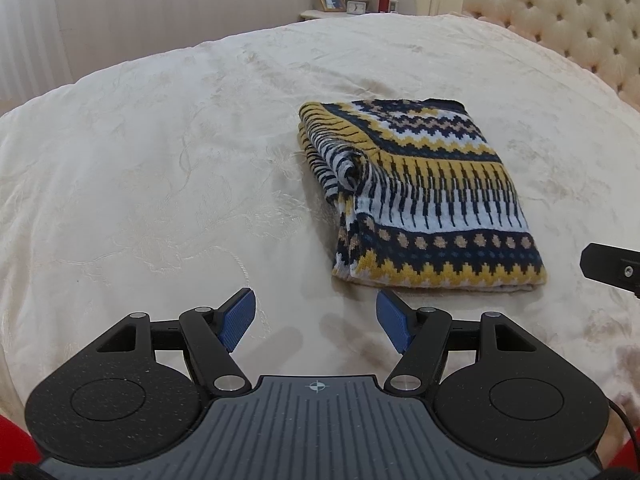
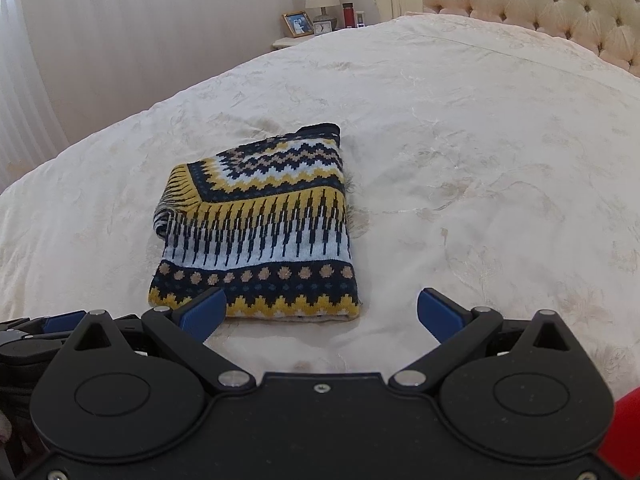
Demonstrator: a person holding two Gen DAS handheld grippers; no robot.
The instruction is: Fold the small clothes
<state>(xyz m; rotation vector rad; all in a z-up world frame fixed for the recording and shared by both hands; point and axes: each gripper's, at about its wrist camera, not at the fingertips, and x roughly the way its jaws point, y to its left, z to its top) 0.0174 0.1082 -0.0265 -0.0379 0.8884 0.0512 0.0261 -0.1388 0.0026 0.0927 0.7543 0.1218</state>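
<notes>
A small knitted sweater (image 1: 424, 196) with navy, yellow and white patterns lies folded into a rectangle on the cream bedspread (image 1: 160, 160). It also shows in the right wrist view (image 2: 260, 232). My left gripper (image 1: 316, 320) is open and empty, just in front of the sweater's near edge and a little left of it. My right gripper (image 2: 320, 312) is open and empty, at the sweater's near right corner; its left fingertip (image 2: 204, 312) overlaps the near hem in the view. Part of the right gripper shows at the right edge of the left wrist view (image 1: 612, 268).
A tufted cream headboard (image 2: 540, 0) stands at the far right. A bedside table (image 2: 292, 42) at the back holds a lamp, a photo frame, a clock and a red bottle. A curtain (image 2: 24, 80) hangs on the left.
</notes>
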